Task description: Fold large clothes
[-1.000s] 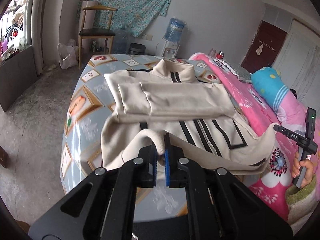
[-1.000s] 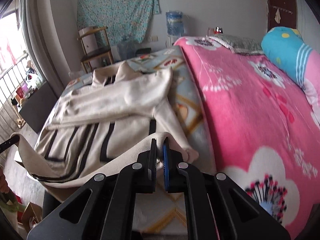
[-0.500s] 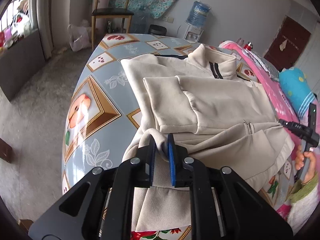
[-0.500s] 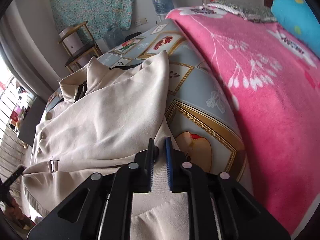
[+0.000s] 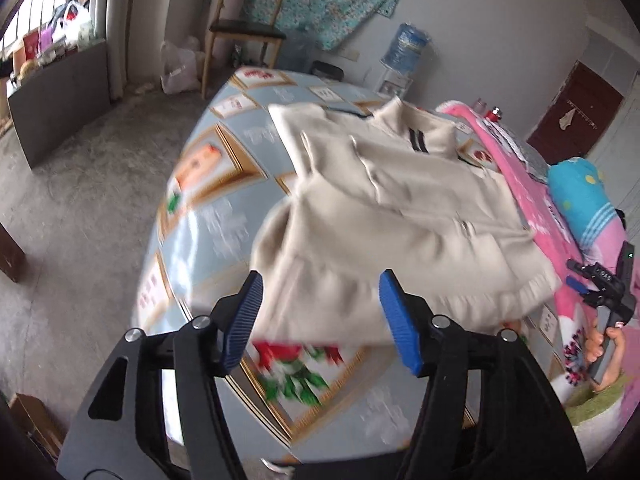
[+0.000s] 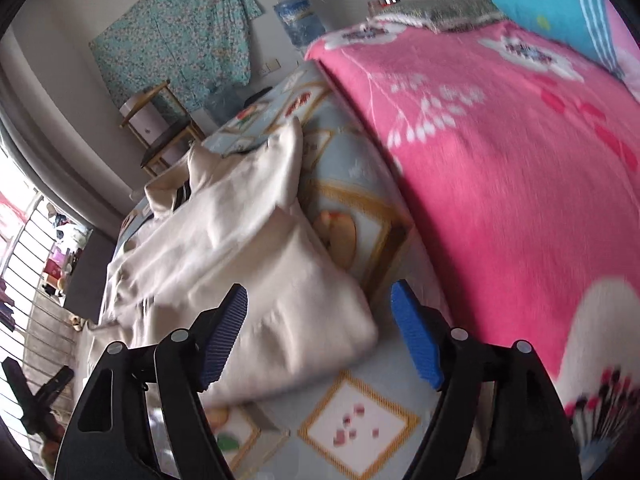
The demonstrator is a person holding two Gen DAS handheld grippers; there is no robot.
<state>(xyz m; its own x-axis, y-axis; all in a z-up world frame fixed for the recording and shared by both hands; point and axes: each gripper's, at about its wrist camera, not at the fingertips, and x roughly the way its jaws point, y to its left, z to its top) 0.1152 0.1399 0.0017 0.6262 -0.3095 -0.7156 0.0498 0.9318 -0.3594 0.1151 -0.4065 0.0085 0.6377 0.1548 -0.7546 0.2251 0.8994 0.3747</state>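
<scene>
A cream jacket (image 5: pixel 400 208) with black collar stripes lies folded on the bed, its lower half laid up over the chest. My left gripper (image 5: pixel 320 282) hovers at the near fold, its jaws opening. The cloth lies between and beyond the blue pads (image 5: pixel 248 316), and neither pad presses it. The right wrist view shows the jacket (image 6: pixel 256 264) from its other side. My right gripper (image 6: pixel 320 292) is also opening over the near corner, with nothing pinched. Each gripper shows in the other's view: the right gripper (image 5: pixel 600 284) in a hand, the left gripper (image 6: pixel 36 392) at the lower left.
The bed's light blue picture-print sheet (image 5: pixel 208 216) ends in a rounded edge above the grey floor (image 5: pixel 80 184). A pink flowered blanket (image 6: pixel 500 152) and a blue pillow (image 6: pixel 552 4) lie to the right. A wooden chair (image 5: pixel 240 36) and a water dispenser (image 5: pixel 404 56) stand at the far wall.
Both grippers were shut on the jacket's hem and carried it up over the body. Both now stand open and the hem lies dropped on the jacket, which is folded in half.
</scene>
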